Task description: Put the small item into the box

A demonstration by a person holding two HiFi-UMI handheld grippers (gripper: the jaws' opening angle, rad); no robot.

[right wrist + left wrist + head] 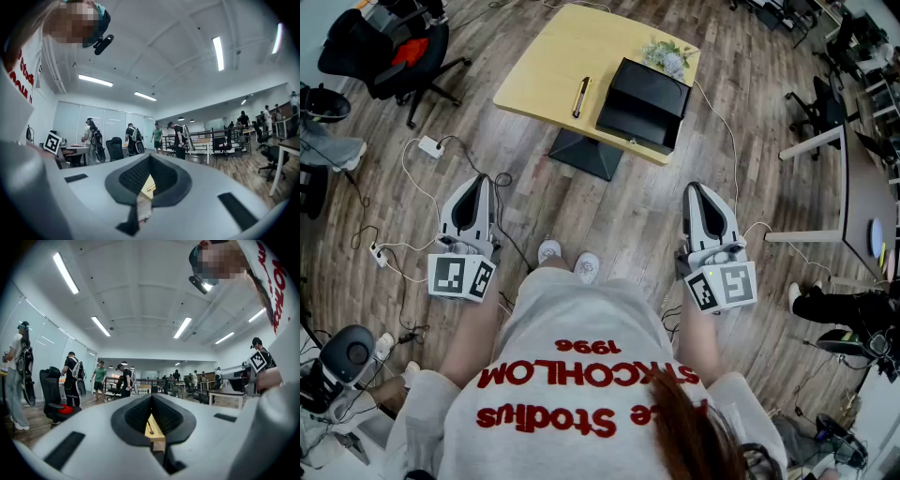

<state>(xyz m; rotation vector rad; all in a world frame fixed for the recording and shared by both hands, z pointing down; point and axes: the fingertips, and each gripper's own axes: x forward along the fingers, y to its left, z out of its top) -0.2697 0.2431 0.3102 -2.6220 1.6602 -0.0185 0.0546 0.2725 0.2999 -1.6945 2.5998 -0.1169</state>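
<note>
Both grippers, left gripper (476,187) and right gripper (697,193), have their jaws closed on nothing. On the far surface (539,56), the pen (580,97) lies beside the box (643,105). Approach comes next.

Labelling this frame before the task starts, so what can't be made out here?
- Box inside: head view shows only its dark outside.
- Small item: head view, too small to identify.
- Table: both gripper views, the shut jaws block all but a sliver.
</note>
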